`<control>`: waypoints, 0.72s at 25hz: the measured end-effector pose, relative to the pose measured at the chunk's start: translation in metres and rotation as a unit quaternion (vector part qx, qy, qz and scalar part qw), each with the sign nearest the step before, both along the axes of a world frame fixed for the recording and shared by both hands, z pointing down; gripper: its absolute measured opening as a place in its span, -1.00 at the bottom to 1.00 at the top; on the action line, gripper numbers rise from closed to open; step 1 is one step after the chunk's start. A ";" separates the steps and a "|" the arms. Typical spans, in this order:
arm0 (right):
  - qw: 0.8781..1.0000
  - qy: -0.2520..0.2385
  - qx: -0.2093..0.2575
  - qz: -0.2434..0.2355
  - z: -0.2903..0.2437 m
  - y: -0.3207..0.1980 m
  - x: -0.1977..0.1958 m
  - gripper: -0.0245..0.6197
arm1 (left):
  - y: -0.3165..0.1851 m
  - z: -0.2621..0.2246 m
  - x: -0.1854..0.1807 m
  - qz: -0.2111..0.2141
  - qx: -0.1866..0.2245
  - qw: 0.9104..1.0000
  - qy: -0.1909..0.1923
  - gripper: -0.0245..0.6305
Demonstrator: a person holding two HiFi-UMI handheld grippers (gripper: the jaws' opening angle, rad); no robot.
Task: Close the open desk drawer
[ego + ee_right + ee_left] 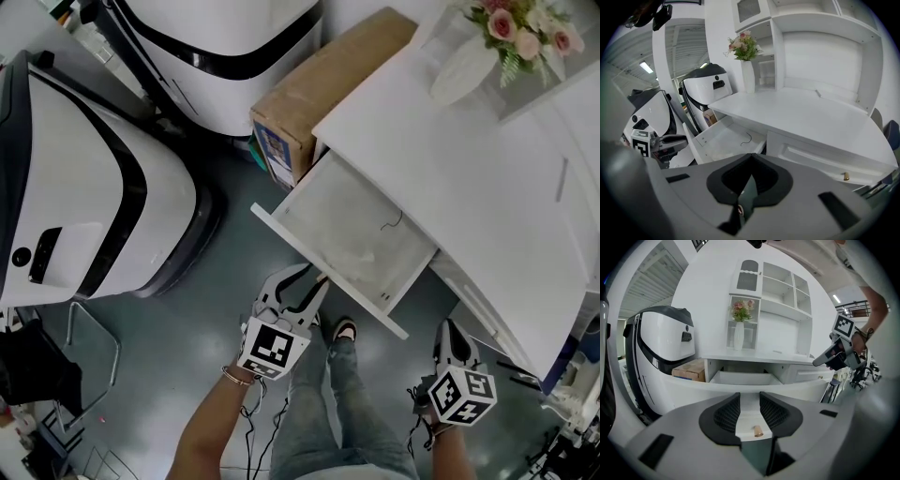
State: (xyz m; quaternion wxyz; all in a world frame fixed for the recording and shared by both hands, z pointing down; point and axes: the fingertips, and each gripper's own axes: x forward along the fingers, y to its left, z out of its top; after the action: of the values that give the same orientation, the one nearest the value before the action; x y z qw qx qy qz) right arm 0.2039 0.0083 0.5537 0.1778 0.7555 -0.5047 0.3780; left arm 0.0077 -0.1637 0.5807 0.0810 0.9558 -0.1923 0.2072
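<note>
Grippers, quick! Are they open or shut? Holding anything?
Left gripper: jaws open, gripping nothing; the drawer knob shows in the gap between them.
Right gripper: jaws closed together, empty.

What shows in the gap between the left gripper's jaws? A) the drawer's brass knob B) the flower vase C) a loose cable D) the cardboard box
A: the left gripper has its jaws apart, and its own view frames the brass knob of the drawer between them.
</note>
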 end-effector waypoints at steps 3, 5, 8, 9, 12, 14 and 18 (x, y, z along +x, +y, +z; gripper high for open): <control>1.000 -0.001 0.000 0.007 0.000 0.001 0.004 -0.90 | -0.004 0.000 0.006 0.002 -0.001 1.000 -0.001 -0.49; 1.000 -0.002 -0.001 0.012 0.000 0.001 0.006 -0.90 | -0.006 0.000 0.009 0.004 -0.002 1.000 -0.002 -0.49; 1.000 -0.003 -0.002 0.019 0.001 0.002 0.010 -0.90 | -0.010 0.000 0.016 0.006 -0.002 1.000 -0.004 -0.52; 1.000 -0.004 -0.003 0.022 0.001 0.002 0.011 -0.90 | -0.011 0.000 0.017 0.007 -0.002 1.000 -0.004 -0.53; 1.000 -0.006 -0.003 0.027 0.002 0.000 0.015 -0.90 | -0.015 0.000 0.023 0.011 -0.002 1.000 -0.005 -0.53; 0.999 -0.007 -0.003 0.031 0.003 -0.001 0.017 -0.90 | -0.017 0.001 0.028 0.012 -0.002 1.000 -0.006 -0.53; 0.999 -0.009 -0.005 0.038 0.003 -0.003 0.022 -0.90 | -0.022 0.000 0.035 0.012 -0.002 1.000 -0.008 -0.53</control>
State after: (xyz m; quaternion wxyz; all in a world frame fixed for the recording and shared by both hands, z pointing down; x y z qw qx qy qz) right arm 0.2264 0.0054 0.5570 0.1625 0.7700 -0.4755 0.3931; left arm 0.0430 -0.1855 0.5808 0.0786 0.9563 -0.1809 0.2159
